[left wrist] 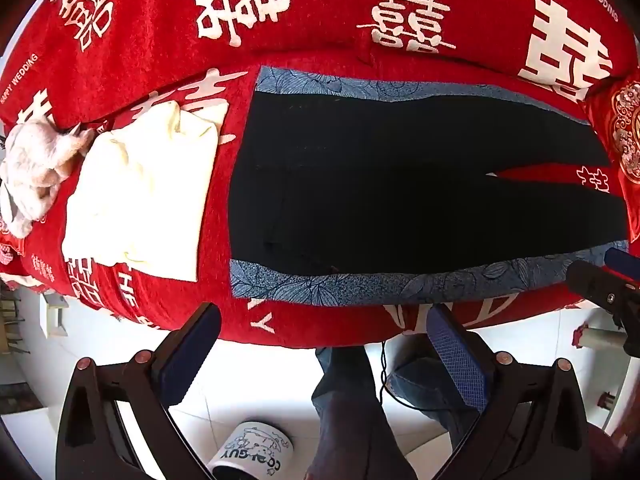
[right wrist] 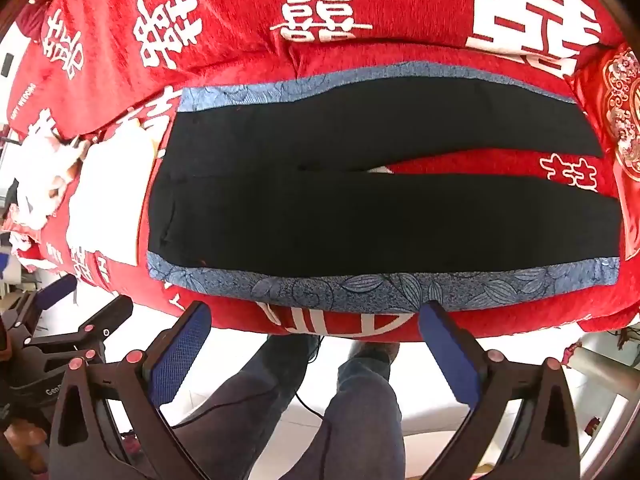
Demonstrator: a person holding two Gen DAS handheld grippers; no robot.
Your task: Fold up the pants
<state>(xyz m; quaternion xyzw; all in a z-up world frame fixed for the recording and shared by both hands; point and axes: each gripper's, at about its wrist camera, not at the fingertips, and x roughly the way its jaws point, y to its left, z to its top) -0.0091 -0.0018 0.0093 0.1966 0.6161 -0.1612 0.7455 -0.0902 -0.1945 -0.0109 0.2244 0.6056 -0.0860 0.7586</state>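
A pinkish-white fluffy bundle [left wrist: 34, 168] is lying at the far left end of the red sofa [left wrist: 320, 12], right against a cream folded garment [left wrist: 140, 196] that is sitting just beside it on the seat. Next along, a blue leaf-patterned cloth [left wrist: 360, 284] is stretching across the middle of the seat, its near strip running close to the sofa's front edge and its far strip showing against the backrest. The black pants [left wrist: 380, 192] are lying flat on that cloth, waistband toward the cream garment and the two legs reaching toward the right end, parting slightly so a wedge of red is showing between them. At the right end a red and gold patterned cushion [left wrist: 624, 132] is leaning in the corner. The left gripper [left wrist: 324, 328] is hanging over the sofa's front edge with its jaws standing wide and nothing between them; the right gripper [right wrist: 316, 320] is doing the same further along, jaws spread wide and empty. Below them, the person's legs in jeans [right wrist: 360, 408] are standing on white tiles, with a white printed mug [left wrist: 252, 454] sitting on the floor nearby.
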